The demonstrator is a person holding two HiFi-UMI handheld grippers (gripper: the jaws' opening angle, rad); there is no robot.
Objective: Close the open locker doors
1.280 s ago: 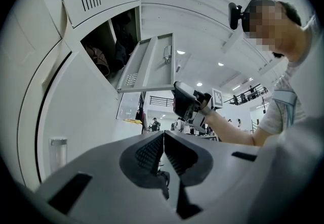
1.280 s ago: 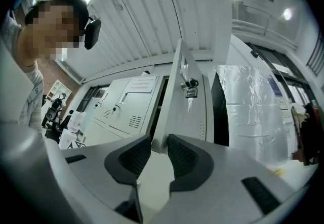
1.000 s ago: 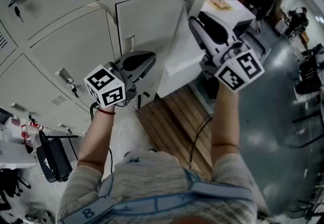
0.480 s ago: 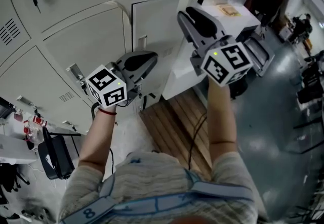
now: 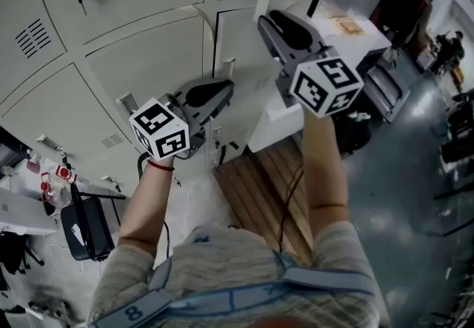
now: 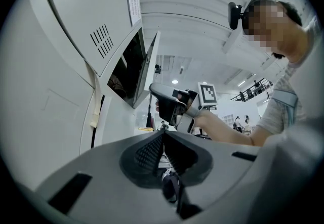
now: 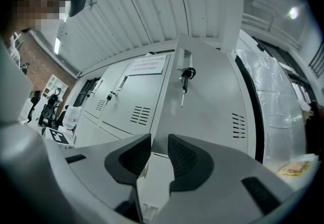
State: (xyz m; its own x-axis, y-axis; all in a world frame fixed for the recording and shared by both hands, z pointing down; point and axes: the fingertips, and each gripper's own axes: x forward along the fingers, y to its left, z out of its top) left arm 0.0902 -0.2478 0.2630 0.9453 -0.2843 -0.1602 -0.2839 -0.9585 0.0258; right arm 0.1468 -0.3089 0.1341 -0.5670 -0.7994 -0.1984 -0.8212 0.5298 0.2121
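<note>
Right gripper lined up on the open door, ready to swing it shut

Our bank of grey lockers (image 5: 133,60) fills the far left. One upper door (image 7: 202,106) stands open to the right of its dark opening, and our right gripper (image 7: 160,139) is raised at its free edge. The jaws are only narrowly apart, with the edge in line with the gap, and we cannot tell whether they touch it. Our left gripper (image 6: 163,134) hangs lower and nearer with its jaws pressed together on nothing. The key (image 7: 185,74) dangles from the lock. To do this well, we should push flat on the door face near the free edge. We should stay clear of the key and follow the swing leftward until the latch meets the frame.
</note>
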